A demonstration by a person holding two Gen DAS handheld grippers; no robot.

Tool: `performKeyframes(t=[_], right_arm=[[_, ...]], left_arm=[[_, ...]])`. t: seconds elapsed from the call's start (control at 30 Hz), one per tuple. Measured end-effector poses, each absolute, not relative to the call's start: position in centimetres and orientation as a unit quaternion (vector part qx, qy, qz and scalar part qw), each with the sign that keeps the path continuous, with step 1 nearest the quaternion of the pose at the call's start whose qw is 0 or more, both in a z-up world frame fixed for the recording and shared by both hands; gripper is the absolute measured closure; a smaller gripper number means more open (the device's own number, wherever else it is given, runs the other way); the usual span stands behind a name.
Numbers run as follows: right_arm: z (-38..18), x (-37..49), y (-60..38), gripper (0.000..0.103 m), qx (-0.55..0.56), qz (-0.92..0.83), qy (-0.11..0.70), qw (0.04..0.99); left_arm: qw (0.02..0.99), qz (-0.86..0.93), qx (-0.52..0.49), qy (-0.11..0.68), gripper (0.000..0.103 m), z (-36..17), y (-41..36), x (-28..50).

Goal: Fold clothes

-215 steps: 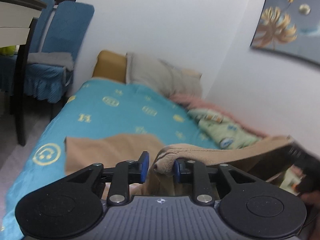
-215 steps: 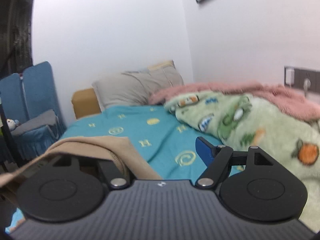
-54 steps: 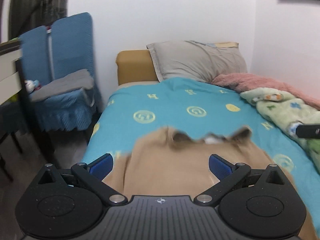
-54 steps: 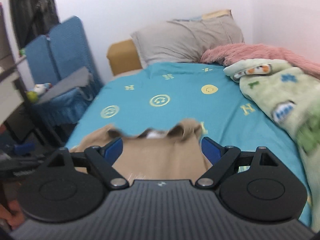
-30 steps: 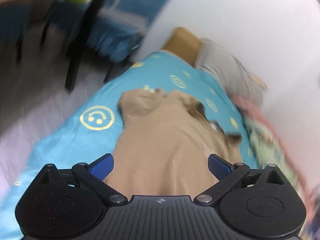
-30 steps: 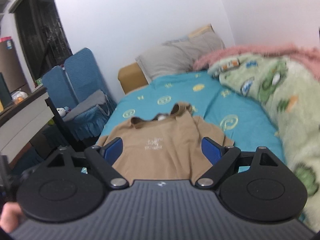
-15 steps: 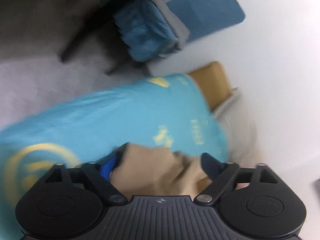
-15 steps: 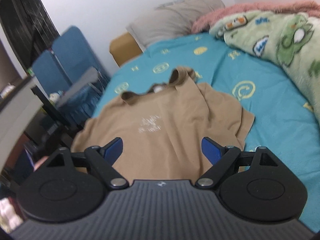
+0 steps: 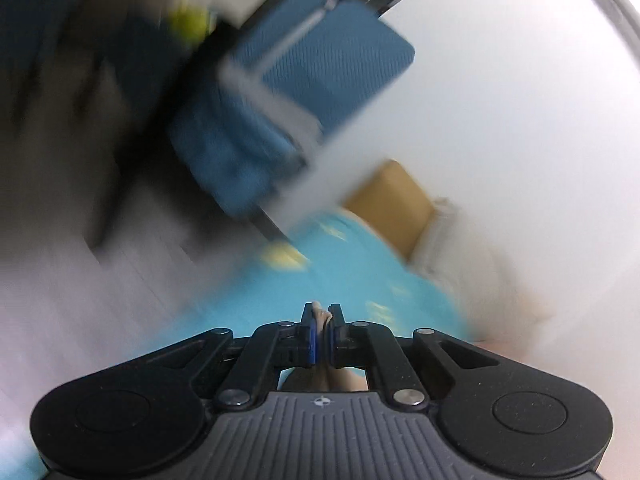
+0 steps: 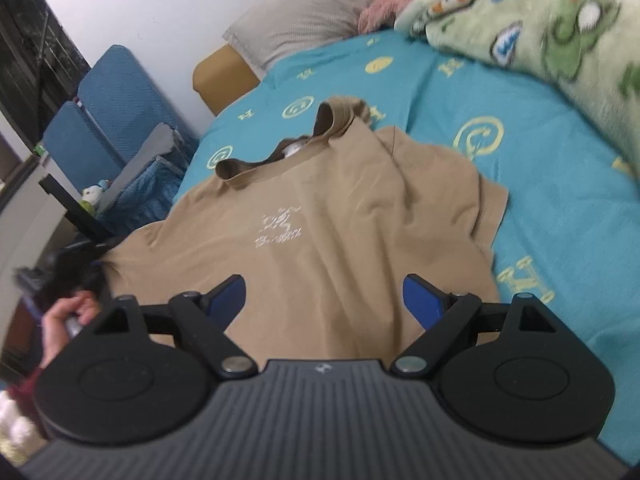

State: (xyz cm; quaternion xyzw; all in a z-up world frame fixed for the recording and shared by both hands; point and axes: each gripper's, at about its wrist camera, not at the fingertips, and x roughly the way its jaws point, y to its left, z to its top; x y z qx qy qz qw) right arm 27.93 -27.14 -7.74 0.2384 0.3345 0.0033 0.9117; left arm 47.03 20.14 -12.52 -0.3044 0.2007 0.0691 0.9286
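Note:
A tan T-shirt point(image 10: 320, 216) lies spread face up on the teal bedsheet point(image 10: 560, 200), collar toward the pillows, with a white print on the chest. My right gripper point(image 10: 324, 300) is open and empty, hovering over the shirt's lower middle. My left gripper point(image 9: 322, 334) is shut on a fold of the tan shirt point(image 9: 320, 314) at its left sleeve edge; it also shows in the right wrist view point(image 10: 76, 268), blurred, held by a hand. The left wrist view is heavily motion-blurred.
A grey pillow point(image 10: 304, 12) and a mustard cushion point(image 10: 224, 76) lie at the bed's head. A green and pink fleece blanket point(image 10: 540, 28) is heaped along the right side. Blue chairs point(image 10: 116, 112) and a dark table leg point(image 10: 76, 208) stand left of the bed.
My left gripper swung to the shirt's left sleeve and closed on the fabric. My right gripper dropped closer over the shirt and stays open.

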Motion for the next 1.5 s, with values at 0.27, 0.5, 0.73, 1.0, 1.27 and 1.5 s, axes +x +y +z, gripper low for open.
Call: performKeyframes(t=[0.27,0.5,0.73,1.0,1.27,1.5], right_arm=[[-6.5,27.3,-26.5,0.016,0.187,-0.007,0.305,0.934],[-5.2,26.5,-26.7,0.016,0.188,-0.003,0.290,0.938],[-3.3,23.6,-26.8,0.016,0.179,0.001,0.277,0.944],[-1.8,18.9,-27.7,0.016,0.172,-0.003,0.270,0.947],[-1.9,18.1,-28.7,0.016,0.176,-0.033,0.268,0.947],[-2.5,18.1,-27.3,0.016,0.149,-0.019,0.283,0.947]], left_arm=[[0.930,0.129,-0.192,0.285,0.049,-11.6,18.8,44.2],[0.879,0.036,-0.173,0.442,0.038,-9.7,15.0,32.7],[0.784,-0.035,-0.139,0.604,0.037,-9.7,10.4,19.8],[0.747,-0.019,-0.119,0.654,0.037,-9.4,9.3,14.6],[0.740,0.056,-0.176,0.647,0.039,-7.3,11.7,11.4],[0.747,0.007,-0.180,0.640,0.057,-7.2,8.3,10.4]])
